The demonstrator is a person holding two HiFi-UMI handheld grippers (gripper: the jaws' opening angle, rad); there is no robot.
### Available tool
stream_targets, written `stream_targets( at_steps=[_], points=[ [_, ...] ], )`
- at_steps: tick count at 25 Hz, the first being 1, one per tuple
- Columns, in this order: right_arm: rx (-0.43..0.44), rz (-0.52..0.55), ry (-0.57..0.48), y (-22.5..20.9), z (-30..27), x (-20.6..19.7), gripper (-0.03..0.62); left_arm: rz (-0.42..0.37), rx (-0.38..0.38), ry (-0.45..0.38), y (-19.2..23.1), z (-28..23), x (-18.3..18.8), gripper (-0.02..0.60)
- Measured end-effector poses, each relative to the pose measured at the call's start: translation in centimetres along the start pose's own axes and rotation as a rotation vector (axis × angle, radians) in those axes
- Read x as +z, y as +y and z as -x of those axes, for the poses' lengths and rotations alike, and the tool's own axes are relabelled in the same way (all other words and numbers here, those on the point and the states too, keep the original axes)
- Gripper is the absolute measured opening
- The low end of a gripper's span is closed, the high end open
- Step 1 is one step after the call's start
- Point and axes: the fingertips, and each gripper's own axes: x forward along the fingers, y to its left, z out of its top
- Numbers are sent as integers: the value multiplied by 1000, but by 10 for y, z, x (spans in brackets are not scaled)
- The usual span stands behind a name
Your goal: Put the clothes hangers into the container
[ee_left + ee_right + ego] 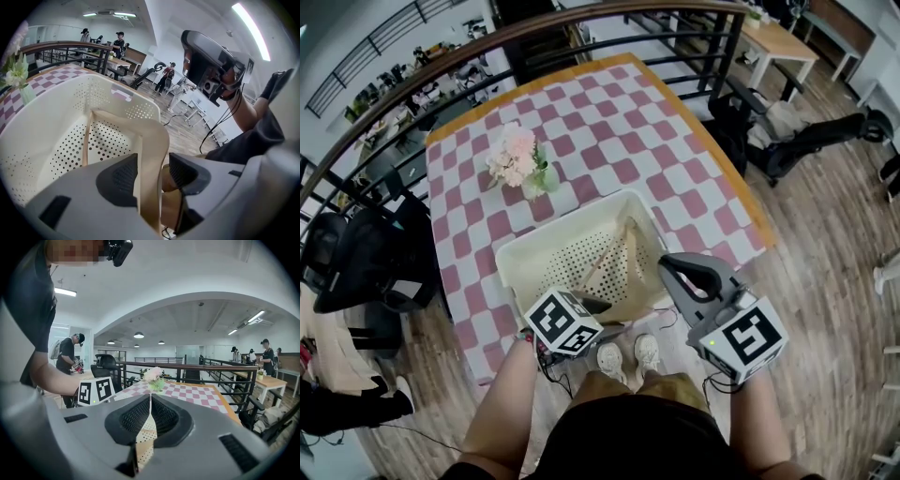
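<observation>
A pale wooden clothes hanger (617,251) leans inside the cream perforated basket (514,251) on the checked table. In the left gripper view the hanger (151,136) stands between the jaws of my left gripper (152,174). It lies against the left pad, with a gap to the right pad, so the jaws are open around it. In the head view my left gripper (596,306) sits at the basket's near rim. My right gripper (677,270) hovers at the basket's near right corner. Its jaws (150,405) are shut with nothing between them.
A vase of pink flowers (521,159) stands on the checked cloth (619,122) beyond the basket. A dark railing (581,28) curves round the table's far side. Office chairs (356,262) stand left and right. The person's shoes (628,356) are just below the table edge.
</observation>
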Motion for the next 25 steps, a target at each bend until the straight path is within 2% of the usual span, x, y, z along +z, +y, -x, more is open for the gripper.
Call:
stream_targets(
  at_steps=[15, 25],
  points=[
    [23, 18, 18, 9, -2, 1, 34, 1, 39, -46, -5, 15, 3, 215],
    [54, 28, -18, 17, 2, 5, 34, -5, 90, -62, -8, 22, 1, 224]
  ],
)
